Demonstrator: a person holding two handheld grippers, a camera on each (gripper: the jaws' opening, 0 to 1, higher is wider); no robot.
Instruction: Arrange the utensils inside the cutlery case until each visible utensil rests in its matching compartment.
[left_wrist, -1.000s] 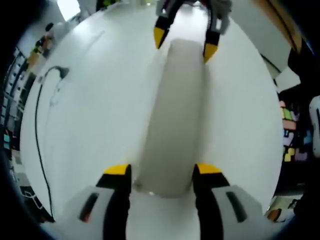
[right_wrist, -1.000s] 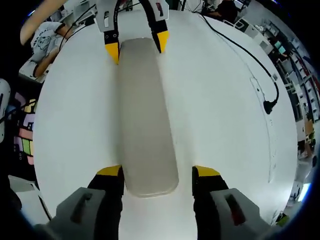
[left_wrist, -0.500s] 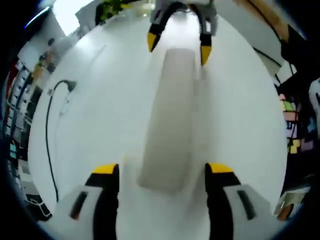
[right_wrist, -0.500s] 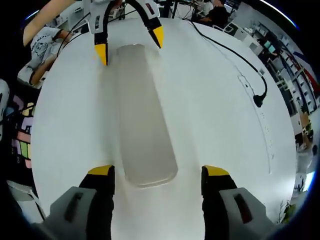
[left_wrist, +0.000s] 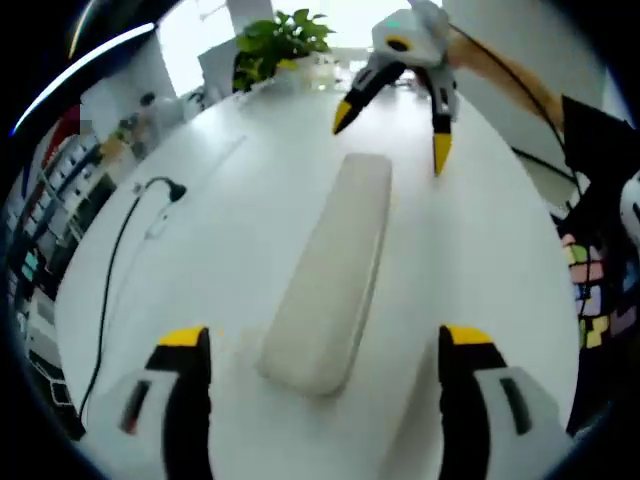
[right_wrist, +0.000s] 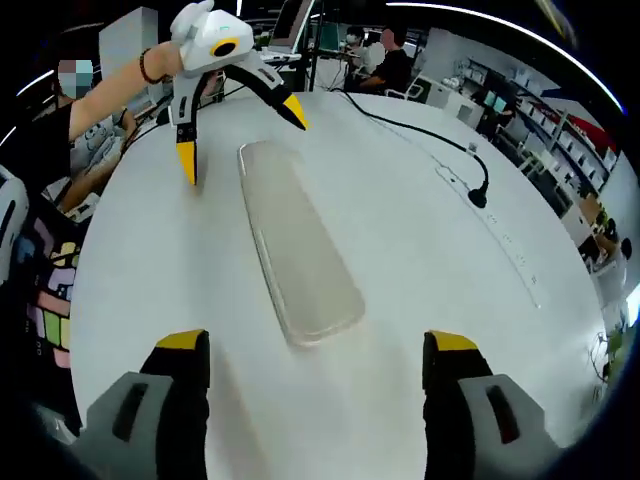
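Left gripper view: the white surface carries one black cable at left and one closed cutlery case lying lengthwise at centre. One potted plant stands at the far edge. My left gripper is spread wide, clear of the case's near end. My right gripper hovers spread beyond the far end.

Right gripper view: the same case lies between both spread grippers; people sit at desks behind. No utensils are visible; the case's contents cannot be determined.
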